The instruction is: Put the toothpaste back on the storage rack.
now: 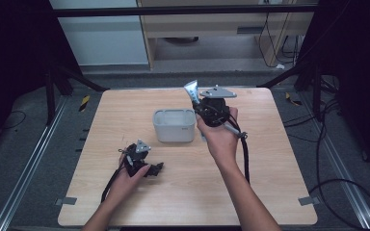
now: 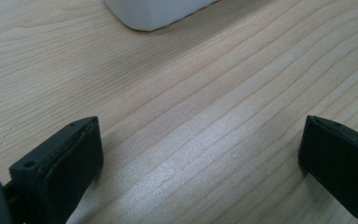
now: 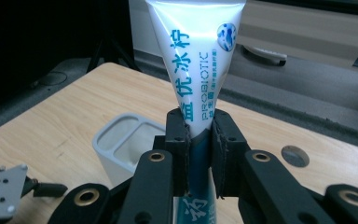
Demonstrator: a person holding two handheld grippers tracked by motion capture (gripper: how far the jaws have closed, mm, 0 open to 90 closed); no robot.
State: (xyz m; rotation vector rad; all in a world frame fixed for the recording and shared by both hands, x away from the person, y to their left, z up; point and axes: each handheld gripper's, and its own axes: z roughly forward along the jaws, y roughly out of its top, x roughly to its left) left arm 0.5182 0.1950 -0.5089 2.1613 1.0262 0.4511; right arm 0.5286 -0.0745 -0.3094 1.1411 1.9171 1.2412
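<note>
White tube, blue lettering, flat crimped end uppermost: clamped between the fingers of my right gripper, which press on its narrowing lower part. The tube stands nearly upright in the right gripper view; in the high view it sits raised above the far right corner of the container, tilted a little to the left.

Grey container, rectangular, open top, two compartments visible in the right gripper view: standing on the surface near its middle, just left of my right hand.

Wooden surface, pale grain.

Left gripper: resting low on the surface in my left hand, near the front left, well apart from the container. Its fingers stand wide apart with only bare wood between them; a corner of the container shows at the top of the left gripper view.
</note>
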